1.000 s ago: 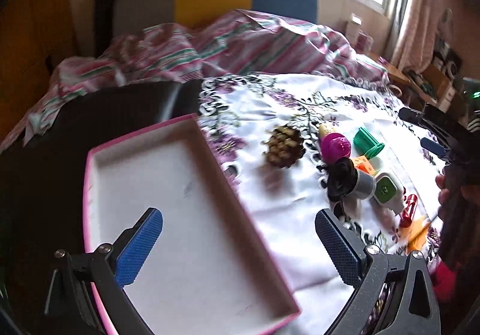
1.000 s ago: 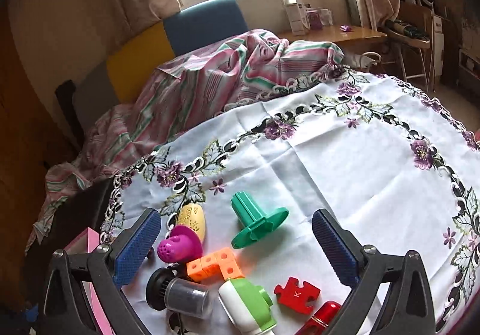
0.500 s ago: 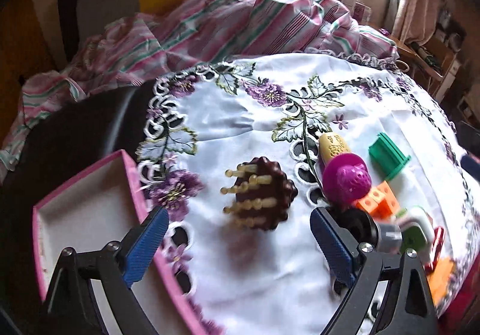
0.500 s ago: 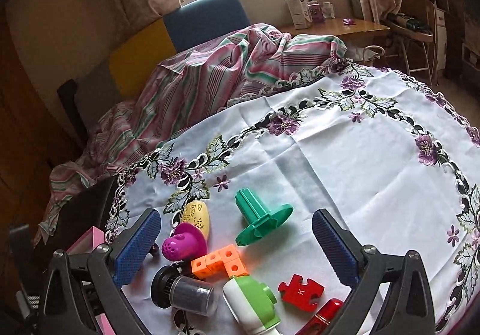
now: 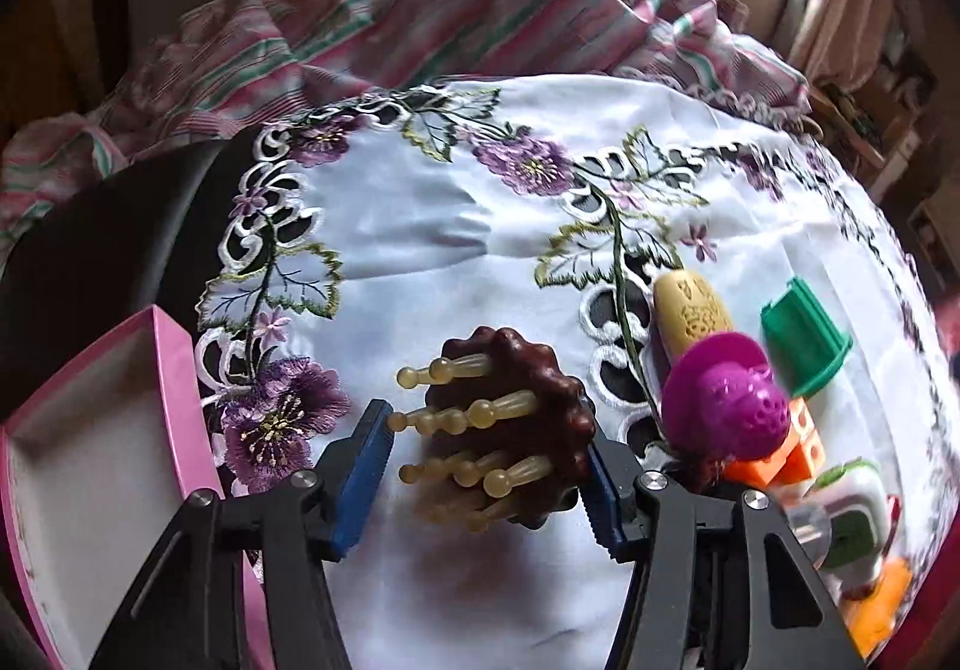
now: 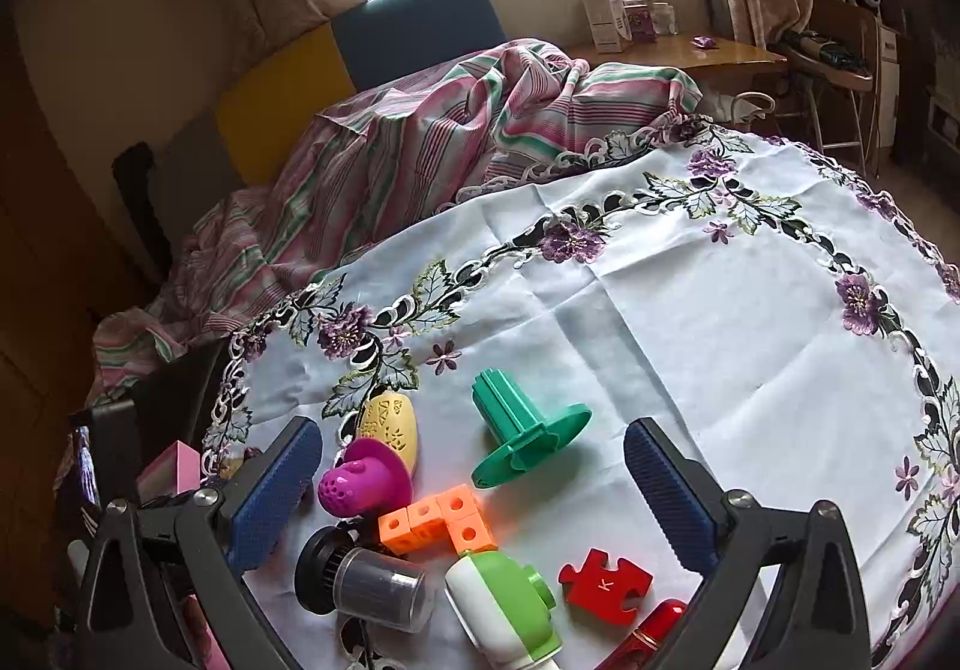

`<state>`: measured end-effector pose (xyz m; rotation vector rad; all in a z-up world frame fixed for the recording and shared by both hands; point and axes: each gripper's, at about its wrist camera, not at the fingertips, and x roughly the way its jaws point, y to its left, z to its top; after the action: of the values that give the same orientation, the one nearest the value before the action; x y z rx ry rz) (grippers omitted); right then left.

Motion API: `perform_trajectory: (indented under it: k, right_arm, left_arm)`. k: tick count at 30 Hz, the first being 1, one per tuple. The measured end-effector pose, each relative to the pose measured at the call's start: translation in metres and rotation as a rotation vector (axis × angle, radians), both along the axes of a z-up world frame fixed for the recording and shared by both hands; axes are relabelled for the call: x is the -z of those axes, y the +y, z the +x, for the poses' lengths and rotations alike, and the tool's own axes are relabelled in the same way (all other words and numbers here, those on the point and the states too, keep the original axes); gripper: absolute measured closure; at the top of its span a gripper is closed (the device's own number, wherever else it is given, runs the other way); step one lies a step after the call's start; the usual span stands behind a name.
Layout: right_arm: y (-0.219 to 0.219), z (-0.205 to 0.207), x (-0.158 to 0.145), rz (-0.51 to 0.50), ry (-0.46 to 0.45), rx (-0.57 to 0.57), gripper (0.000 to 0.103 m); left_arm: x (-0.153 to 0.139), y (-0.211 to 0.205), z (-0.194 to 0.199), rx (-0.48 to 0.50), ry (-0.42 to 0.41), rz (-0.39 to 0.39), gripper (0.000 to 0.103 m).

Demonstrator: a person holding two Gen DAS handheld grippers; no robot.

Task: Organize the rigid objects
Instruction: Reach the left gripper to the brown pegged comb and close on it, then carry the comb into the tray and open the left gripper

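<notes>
At the bottom centre of the left wrist view, the left claw [image 5: 486, 475] is closing around a dark brown round massage brush with amber beaded bristles [image 5: 510, 430]. The brush lies between the blue pads; the right pad looks to be against it, the left just beside the bristle tips. A pink shallow box [image 5: 174, 370] sits at lower left on the white embroidered tablecloth [image 5: 420, 238]. In the right wrist view, the right claw [image 6: 471, 490] hangs with fingers wide apart, holding nothing, over a green flanged plastic piece [image 6: 522, 442], orange linked cubes [image 6: 444, 520] and a red puzzle piece [image 6: 603, 586].
</notes>
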<state>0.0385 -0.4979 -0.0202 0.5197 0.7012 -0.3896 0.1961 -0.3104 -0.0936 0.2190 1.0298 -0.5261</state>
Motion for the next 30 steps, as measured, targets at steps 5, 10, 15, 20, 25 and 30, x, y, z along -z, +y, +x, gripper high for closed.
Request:
perform_trajectory:
  k: [5,10,15,20,25,30]
  right_arm:
    - [-0.004,-0.002,0.001,0.016,-0.004,0.007,0.010]
    - [-0.006,0.001,0.010,0.078,0.012,-0.002,0.010]
    - [-0.002,0.004,0.014,0.077,0.036,-0.028,0.010]
    - [0.006,0.009,0.018,0.075,0.055,-0.067,0.010]
    - [0.022,0.017,0.018,0.045,0.065,-0.132,0.010]
    - [0.037,0.023,0.020,-0.017,0.089,-0.188,0.013]
  left_arm:
    - [-0.013,0.011,-0.018,0.019,-0.035,-0.048,0.044]
    - [-0.030,0.033,-0.037,0.025,-0.033,-0.101,0.044]
    - [-0.055,0.079,-0.044,-0.032,-0.049,-0.162,0.044]
    - [-0.059,0.140,-0.034,-0.137,-0.096,-0.134,0.044]
    - [-0.034,0.188,-0.013,-0.231,-0.077,-0.083,0.044]
    - [-0.014,0.217,0.008,-0.295,-0.017,-0.040,0.044]
